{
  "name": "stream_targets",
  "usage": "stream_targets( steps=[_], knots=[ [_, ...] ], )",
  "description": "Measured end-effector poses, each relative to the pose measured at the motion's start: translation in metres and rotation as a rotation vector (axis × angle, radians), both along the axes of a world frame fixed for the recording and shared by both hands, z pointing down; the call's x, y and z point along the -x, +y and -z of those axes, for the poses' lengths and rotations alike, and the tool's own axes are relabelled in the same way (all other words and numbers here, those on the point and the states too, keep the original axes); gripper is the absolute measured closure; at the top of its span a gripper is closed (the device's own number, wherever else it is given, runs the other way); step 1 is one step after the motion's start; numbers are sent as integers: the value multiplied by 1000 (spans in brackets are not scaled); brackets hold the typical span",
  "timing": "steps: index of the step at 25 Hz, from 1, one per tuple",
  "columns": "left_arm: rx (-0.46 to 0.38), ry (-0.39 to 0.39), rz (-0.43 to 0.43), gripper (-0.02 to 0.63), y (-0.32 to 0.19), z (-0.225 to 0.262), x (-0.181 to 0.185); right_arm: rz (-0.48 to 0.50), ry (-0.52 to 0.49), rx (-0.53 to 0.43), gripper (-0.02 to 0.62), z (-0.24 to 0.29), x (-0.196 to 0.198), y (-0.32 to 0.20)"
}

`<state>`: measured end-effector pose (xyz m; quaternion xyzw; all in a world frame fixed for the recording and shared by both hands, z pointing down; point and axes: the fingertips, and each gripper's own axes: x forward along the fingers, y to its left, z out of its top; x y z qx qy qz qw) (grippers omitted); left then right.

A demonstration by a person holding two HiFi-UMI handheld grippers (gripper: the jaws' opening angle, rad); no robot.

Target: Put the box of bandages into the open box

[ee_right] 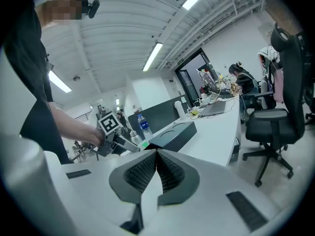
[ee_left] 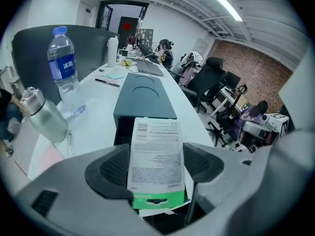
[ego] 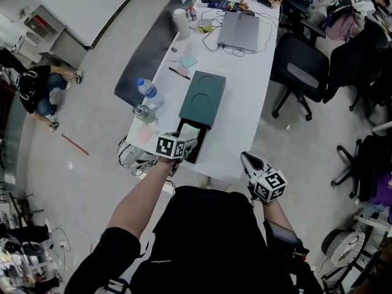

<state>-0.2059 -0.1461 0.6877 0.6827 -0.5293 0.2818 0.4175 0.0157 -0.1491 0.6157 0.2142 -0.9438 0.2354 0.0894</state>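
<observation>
A white box of bandages point(ee_left: 153, 156) with a green end is clamped between the pads of my left gripper point(ee_left: 155, 167). In the head view it point(ego: 190, 131) hangs over the pulled-out drawer of the dark teal open box point(ego: 203, 97), near the table's front edge. That open box point(ee_left: 144, 96) stretches away just beyond the jaws, its dark opening under the bandage box. My right gripper point(ego: 252, 163) is off the table's front right corner, away from the box. Its jaws point(ee_right: 157, 157) are shut with nothing between them. From the right gripper view I see the left gripper point(ee_right: 118, 142) at the teal box point(ee_right: 174, 132).
A water bottle point(ego: 147, 90) and a metal flask point(ego: 142, 112) stand left of the open box on the white table point(ego: 245, 103). A laptop point(ego: 239, 30), cables and small items lie at the far end. Black office chairs point(ego: 300, 72) stand to the right.
</observation>
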Motion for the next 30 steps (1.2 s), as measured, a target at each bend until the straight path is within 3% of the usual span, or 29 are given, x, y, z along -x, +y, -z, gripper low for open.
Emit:
stream_targets(
  steps=[25,30],
  knots=[
    [129,-125,-54,261,-8,-65,-3,-63,13,35,569,-9,-15,-11],
    [114,-158,-57,259,-10,-64,-2,-67,16,36,569,-8,-17,-11]
  ],
)
